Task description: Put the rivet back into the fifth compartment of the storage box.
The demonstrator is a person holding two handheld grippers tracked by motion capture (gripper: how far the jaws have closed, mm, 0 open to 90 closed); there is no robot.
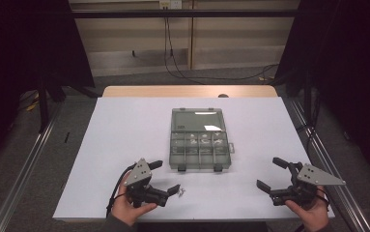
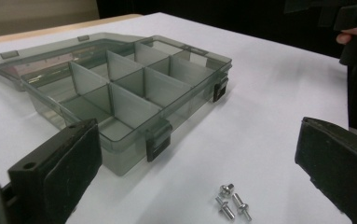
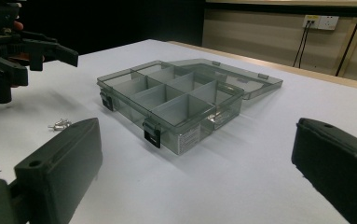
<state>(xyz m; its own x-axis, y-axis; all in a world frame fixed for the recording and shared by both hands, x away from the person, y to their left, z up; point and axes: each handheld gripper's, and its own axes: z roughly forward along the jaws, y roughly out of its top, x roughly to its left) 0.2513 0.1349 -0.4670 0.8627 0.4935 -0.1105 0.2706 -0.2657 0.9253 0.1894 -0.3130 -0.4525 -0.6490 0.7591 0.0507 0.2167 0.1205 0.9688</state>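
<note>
In the middle of the white table (image 1: 124, 135) lies a grey clear box (image 1: 200, 145), its lid (image 1: 195, 119) open flat toward the far edge; the small label on its side is too blurred to read. Near the front edge, a few screws (image 2: 232, 205) lie just beside the left gripper (image 1: 165, 178), whose jaws stand wide apart and empty. The right gripper (image 1: 271, 174), near the front right corner, is wide open too, holding nothing.
</note>
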